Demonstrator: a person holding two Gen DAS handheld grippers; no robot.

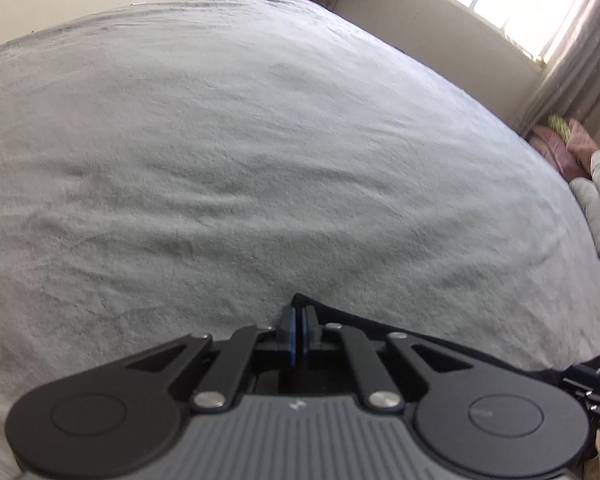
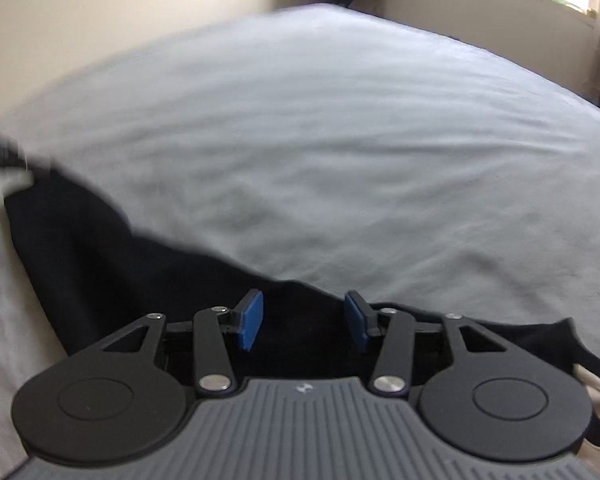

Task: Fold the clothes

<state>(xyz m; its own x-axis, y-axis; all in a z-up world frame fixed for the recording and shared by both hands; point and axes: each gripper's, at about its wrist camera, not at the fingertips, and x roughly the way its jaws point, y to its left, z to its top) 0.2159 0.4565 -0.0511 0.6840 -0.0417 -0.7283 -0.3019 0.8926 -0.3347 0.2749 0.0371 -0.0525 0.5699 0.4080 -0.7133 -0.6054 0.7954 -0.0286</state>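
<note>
My left gripper (image 1: 299,320) pinches the black garment (image 2: 140,264); my right gripper (image 2: 304,316), jaws apart over its edge, should close squarely before lifting from the bed (image 1: 260,160).

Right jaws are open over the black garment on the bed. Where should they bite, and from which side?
Take the black garment at its upper hem, the edge that runs just beyond the right gripper. Come straight ahead and down, so the hem slips between the open jaws. That edge is free against the grey bedsheet, and the left gripper is shut at the garment's other end.

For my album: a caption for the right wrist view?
Open fingers poised over a black garment on a grey bedspread.
</note>
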